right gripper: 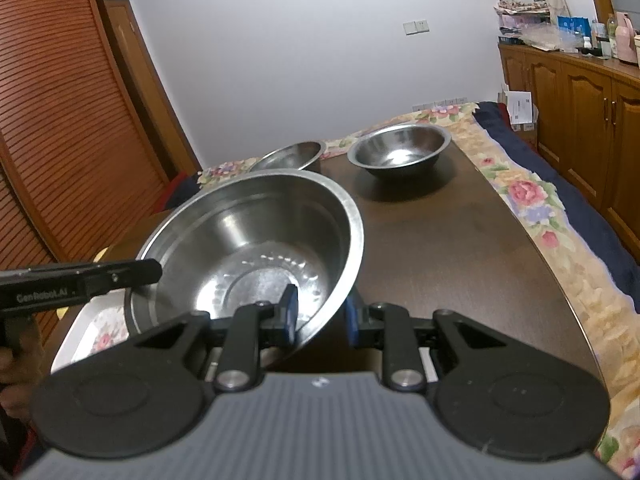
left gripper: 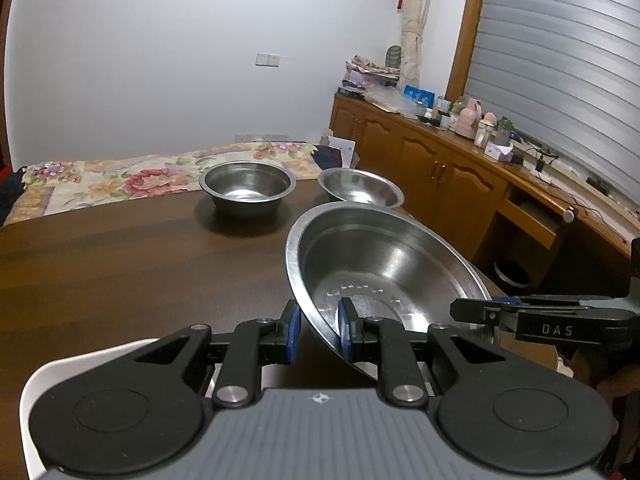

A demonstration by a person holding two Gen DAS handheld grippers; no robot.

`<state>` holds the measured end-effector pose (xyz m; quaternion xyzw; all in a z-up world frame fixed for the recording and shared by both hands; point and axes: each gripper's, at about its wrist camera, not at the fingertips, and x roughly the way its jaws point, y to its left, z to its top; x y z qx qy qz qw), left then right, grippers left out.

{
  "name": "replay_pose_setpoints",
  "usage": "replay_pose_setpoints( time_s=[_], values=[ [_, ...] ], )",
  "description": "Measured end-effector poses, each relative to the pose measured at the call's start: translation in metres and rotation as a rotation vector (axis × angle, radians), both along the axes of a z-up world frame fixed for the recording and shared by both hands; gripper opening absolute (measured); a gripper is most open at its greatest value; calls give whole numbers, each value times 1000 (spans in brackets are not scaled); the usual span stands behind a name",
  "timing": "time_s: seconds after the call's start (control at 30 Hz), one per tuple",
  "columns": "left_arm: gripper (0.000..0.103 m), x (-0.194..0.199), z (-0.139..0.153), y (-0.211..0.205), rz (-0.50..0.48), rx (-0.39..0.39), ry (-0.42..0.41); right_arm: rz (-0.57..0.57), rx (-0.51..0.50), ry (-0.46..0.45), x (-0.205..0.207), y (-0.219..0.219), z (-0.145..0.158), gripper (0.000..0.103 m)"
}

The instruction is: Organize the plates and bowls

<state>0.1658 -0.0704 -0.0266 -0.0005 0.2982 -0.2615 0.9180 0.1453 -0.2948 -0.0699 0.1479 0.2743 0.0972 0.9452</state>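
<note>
- Large steel basin [left gripper: 384, 272] is held tilted above the brown table [left gripper: 120, 264], gripped at opposite rims
- Left gripper [left gripper: 318, 330] clamps its near rim; right gripper [right gripper: 318, 316] clamps the other
- Two smaller steel bowls [left gripper: 248, 188] sit farther back, seemingly apart

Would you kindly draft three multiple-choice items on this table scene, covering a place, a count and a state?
1. Where do the two smaller bowls stand?
A. at the table's far end
B. stacked in the large bowl
C. on the cabinet

2. How many steel bowls are in view?
A. two
B. three
C. five

3. How is the large bowl held?
A. by one gripper
B. by both grippers on opposite rims
C. by nobody

Key: 1 A, the deep bowl and shallow bowl sit apart at the far end of the table. 2 B, those plus the large bowl. 3 B, the left gripper and right gripper each straddle its rim.
</note>
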Motion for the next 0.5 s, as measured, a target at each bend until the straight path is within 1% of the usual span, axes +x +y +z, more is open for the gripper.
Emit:
replay_pose_setpoints(
  time_s=[0.3,0.5],
  values=[
    [22,-14,-4,2,-17,1,-13,-1,-9,-14,-15,4,-1,26],
    [22,-20,-9,6,-15,0,-4,5,-6,-21,-22,3,-6,26]
  ],
)
